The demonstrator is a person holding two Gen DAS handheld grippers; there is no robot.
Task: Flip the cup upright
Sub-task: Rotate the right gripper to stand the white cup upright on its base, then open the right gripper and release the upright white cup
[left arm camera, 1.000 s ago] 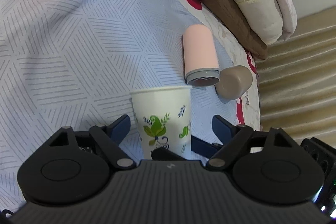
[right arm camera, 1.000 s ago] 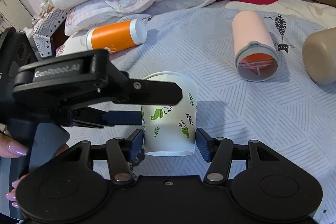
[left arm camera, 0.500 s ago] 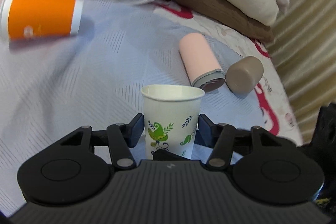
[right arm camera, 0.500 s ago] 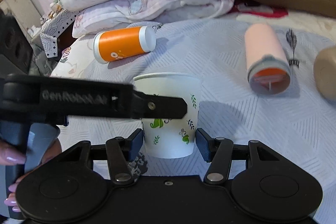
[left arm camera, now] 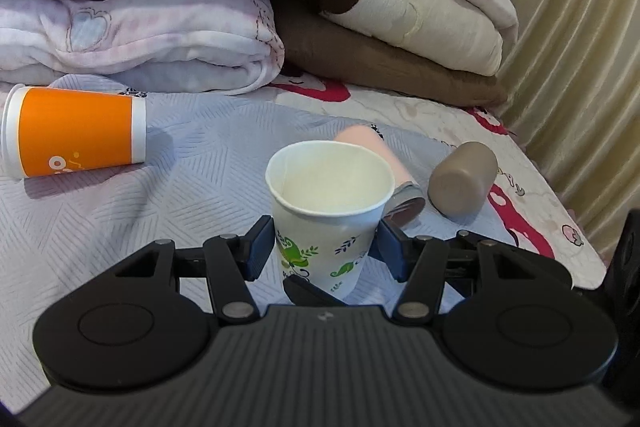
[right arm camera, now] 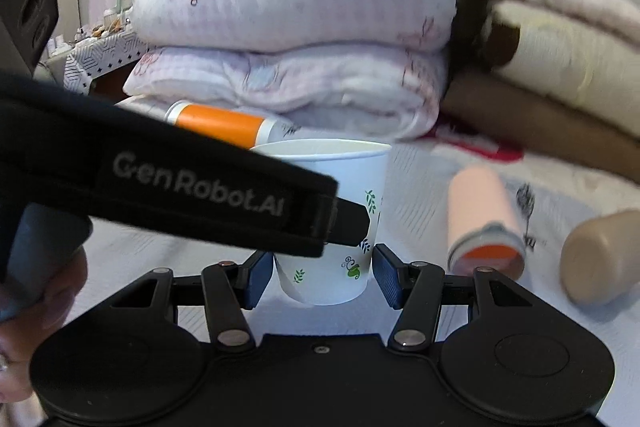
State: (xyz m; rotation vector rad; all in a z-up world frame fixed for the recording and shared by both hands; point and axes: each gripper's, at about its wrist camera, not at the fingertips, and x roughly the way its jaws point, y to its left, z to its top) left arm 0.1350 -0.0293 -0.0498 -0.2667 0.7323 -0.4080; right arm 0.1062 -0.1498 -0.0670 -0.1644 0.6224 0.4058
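A white paper cup with green leaf print (left arm camera: 326, 223) stands mouth up, slightly tilted, between both grippers. My left gripper (left arm camera: 326, 253) has its blue pads against the cup's two sides and is shut on it. In the right wrist view the same cup (right arm camera: 340, 227) sits between the pads of my right gripper (right arm camera: 325, 277), which press on its lower part. The left gripper's black body (right arm camera: 180, 187) crosses that view and hides part of the cup. I cannot tell whether the cup's base touches the bed.
On the patterned bedspread (left arm camera: 180, 155) lie an orange cup (left arm camera: 76, 131) at left, a pink tumbler (right arm camera: 484, 223) and a tan cup (left arm camera: 464, 179) at right. Folded quilts (left arm camera: 140, 7) are stacked behind. A curtain (left arm camera: 580, 67) hangs at right.
Both grippers have tilted up with the cup between them, so the quilts now fill the upper views. The cup's open mouth now faces the left camera. Left pads closed onto the cup.
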